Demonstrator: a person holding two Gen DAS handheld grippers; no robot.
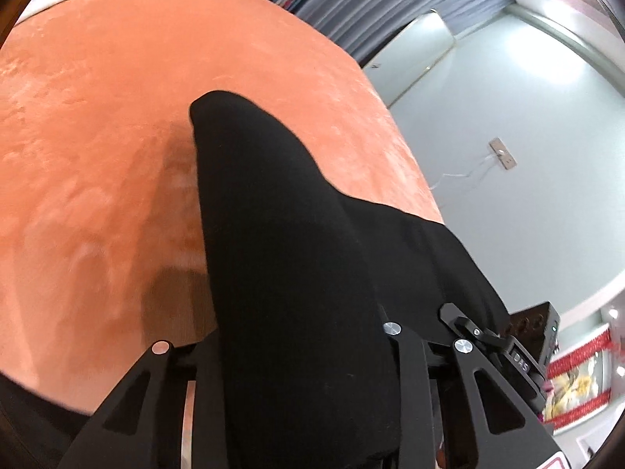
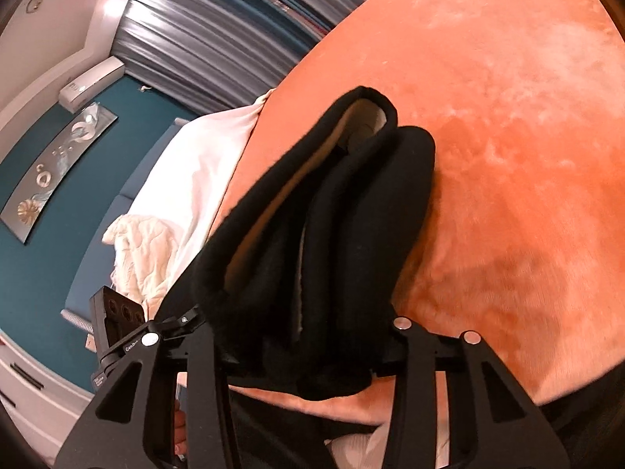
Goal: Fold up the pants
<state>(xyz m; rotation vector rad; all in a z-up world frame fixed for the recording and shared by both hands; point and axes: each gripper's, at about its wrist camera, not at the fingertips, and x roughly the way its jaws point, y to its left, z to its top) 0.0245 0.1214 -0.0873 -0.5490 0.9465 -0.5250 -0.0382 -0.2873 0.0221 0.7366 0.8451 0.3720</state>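
Above the orange bed (image 1: 97, 136): black pants (image 1: 281, 234) held up by both grippers.
Left gripper (image 1: 297, 351) pinches one pants fold; right gripper (image 2: 308, 336) pinches the bunched folds, which drape forward over the bed. White bedding (image 2: 187, 179) lies beside.

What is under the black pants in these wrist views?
An orange plush cover lies under and around the black pants. Each gripper's fingers vanish under the cloth, so the left gripper and right gripper tips are hidden.

Open orange bedspread (image 1: 97, 136) beyond pants (image 1: 281, 254)
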